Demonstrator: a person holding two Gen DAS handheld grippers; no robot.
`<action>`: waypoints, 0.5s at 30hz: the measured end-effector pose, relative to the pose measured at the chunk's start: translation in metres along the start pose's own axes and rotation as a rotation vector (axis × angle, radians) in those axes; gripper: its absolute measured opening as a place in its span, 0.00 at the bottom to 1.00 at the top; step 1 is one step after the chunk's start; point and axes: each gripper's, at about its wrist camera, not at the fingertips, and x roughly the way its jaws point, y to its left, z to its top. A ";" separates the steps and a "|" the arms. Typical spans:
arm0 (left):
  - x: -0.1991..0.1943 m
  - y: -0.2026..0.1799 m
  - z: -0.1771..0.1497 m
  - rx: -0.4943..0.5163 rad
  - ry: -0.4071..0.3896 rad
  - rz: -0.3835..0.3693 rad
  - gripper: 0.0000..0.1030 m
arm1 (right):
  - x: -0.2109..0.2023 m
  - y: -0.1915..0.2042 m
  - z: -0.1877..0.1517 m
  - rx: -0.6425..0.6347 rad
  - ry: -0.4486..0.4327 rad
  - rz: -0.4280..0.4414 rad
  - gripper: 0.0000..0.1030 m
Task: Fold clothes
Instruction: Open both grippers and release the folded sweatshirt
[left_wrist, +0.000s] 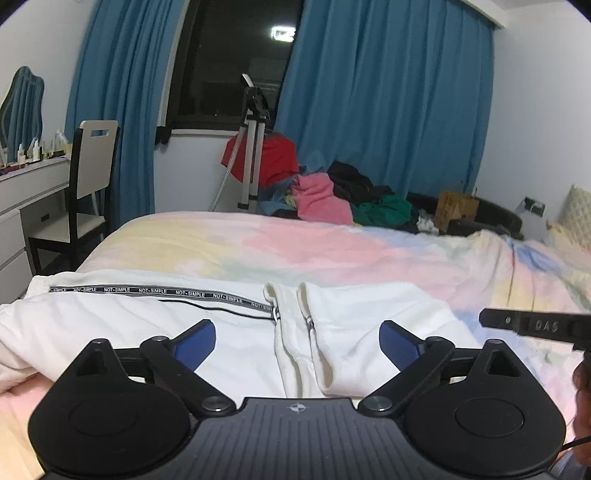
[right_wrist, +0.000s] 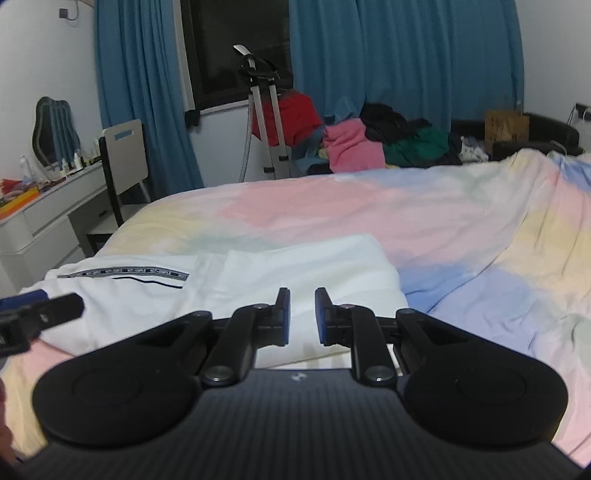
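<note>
A white garment (left_wrist: 207, 332) with a black "NOT-SIMPLE" band lies flat on the bed's near edge; it also shows in the right wrist view (right_wrist: 258, 273). My left gripper (left_wrist: 297, 339) is wide open and empty, just above the garment's middle, where two drawstring eyelets show. My right gripper (right_wrist: 302, 314) has its jaws a narrow gap apart with nothing between them, over the garment's right part. The right gripper's finger (left_wrist: 535, 325) pokes into the left wrist view at right. The left gripper's fingertip (right_wrist: 40, 310) shows at the right view's left edge.
The bed has a pastel pink, yellow and blue cover (right_wrist: 406, 214). A heap of clothes (left_wrist: 332, 192) lies beyond the far edge by a tripod (left_wrist: 251, 147). A white desk (left_wrist: 22, 192) and chair (left_wrist: 92, 173) stand left. Blue curtains (left_wrist: 388, 92) hang behind.
</note>
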 end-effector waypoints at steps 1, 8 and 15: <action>0.005 -0.002 -0.001 0.008 0.008 0.005 0.95 | 0.002 -0.001 -0.001 0.004 0.005 0.003 0.18; 0.028 -0.003 -0.008 0.017 0.035 0.043 1.00 | 0.015 -0.003 -0.010 0.016 0.025 0.003 0.69; 0.037 0.008 -0.009 -0.027 0.056 0.079 1.00 | 0.013 0.002 -0.013 0.004 -0.016 0.003 0.80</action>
